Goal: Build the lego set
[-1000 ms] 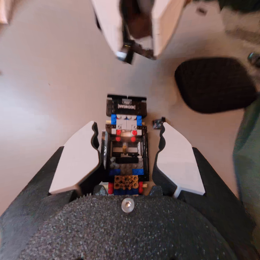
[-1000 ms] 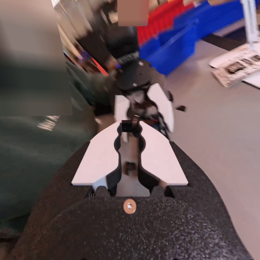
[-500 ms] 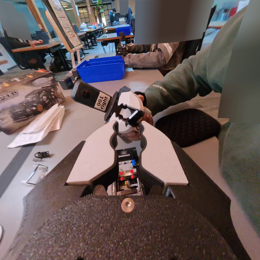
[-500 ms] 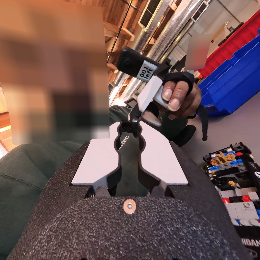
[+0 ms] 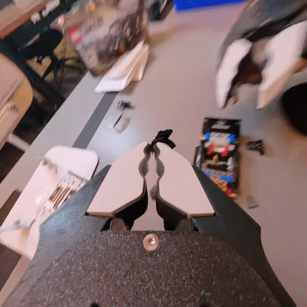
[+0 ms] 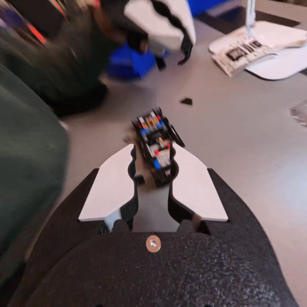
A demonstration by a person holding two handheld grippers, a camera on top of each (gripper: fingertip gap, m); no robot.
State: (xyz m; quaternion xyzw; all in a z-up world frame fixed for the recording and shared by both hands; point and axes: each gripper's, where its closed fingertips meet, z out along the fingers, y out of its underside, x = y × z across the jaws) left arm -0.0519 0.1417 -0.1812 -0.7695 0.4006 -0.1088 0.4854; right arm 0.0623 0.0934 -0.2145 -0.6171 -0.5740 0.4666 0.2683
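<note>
The partly built Lego car [image 5: 217, 156], black with blue, red and gold parts, lies on the grey table. My left gripper [image 5: 152, 146] is shut on a small black Lego piece [image 5: 163, 137] and holds it above the table, left of the car. The right wrist view shows it at the top [image 6: 166, 29]. My right gripper [image 6: 152, 147] is open, with the near end of the car [image 6: 157, 149] between its fingers. Blur hides whether they touch it. The left wrist view shows it blurred at the upper right [image 5: 240, 66].
Loose black pieces lie by the car [image 5: 255, 145] [image 6: 186, 101] [image 6: 138, 179]. An instruction booklet on a white tray [image 5: 54, 182] is at the left. The Lego box [image 5: 106, 33], white bags [image 5: 126, 69] and small parts [image 5: 123, 116] lie farther off. A blue bin [image 6: 131, 63] stands behind. The grippers' ends are close to 15 cm from one another.
The black piece has passed from my right gripper to my left. The left gripper, open around the car a second ago, has shut on it. The right gripper has opened and dropped over the car.
</note>
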